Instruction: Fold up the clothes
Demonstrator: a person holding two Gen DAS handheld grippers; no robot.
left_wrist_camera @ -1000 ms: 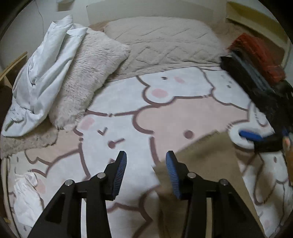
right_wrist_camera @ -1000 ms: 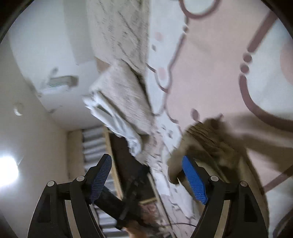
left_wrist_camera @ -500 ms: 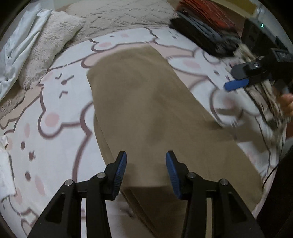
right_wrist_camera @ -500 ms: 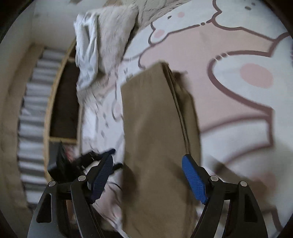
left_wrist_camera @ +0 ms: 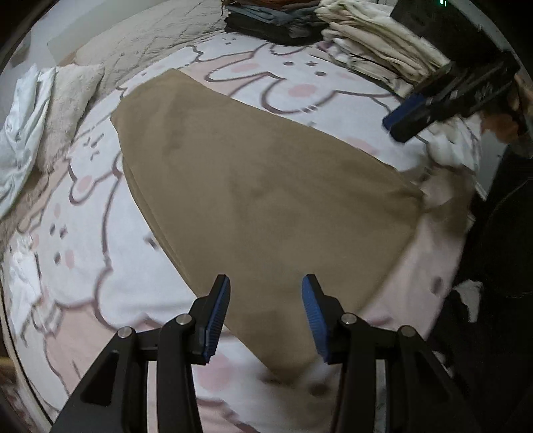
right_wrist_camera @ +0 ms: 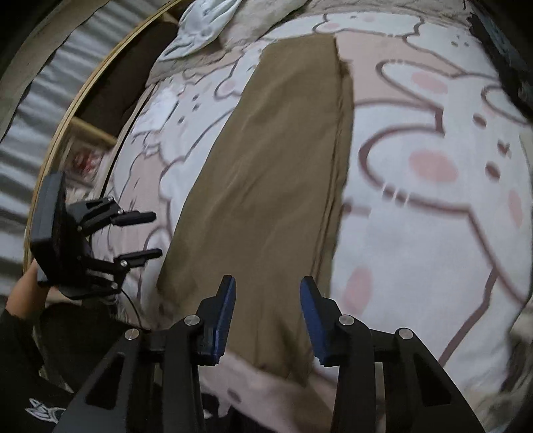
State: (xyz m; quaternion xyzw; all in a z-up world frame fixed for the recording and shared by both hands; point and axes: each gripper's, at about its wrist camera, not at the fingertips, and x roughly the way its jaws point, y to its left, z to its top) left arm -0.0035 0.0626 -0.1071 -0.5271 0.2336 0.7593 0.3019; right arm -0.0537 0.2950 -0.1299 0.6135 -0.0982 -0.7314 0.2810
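A long tan garment [left_wrist_camera: 266, 186] lies spread flat along the cartoon-print bedsheet [left_wrist_camera: 83, 253]. My left gripper [left_wrist_camera: 265, 289] hangs open over the garment's near edge, nothing between its blue pads. The right wrist view has the same tan garment [right_wrist_camera: 276, 160] running away from me. My right gripper [right_wrist_camera: 266, 286] hovers over its near end, jaws closing, with the cloth below them and nothing pinched. The right gripper [left_wrist_camera: 404, 116] also appears at the far right of the left wrist view, and the left gripper [right_wrist_camera: 146, 233] at the left of the right wrist view.
A dark folded stack [left_wrist_camera: 273, 20] and a cream folded stack [left_wrist_camera: 383, 46] sit at the bed's far side. A fluffy pillow [left_wrist_camera: 70, 103] and crumpled pale sheet [left_wrist_camera: 20, 126] lie at the left. A wooden bed frame [right_wrist_camera: 83, 126] borders the mattress. A person's hand [right_wrist_camera: 23, 293] holds the left gripper.
Both grippers swept back along the bed to the near end of the tan garment, which now lies stretched flat. The right jaws have narrowed.
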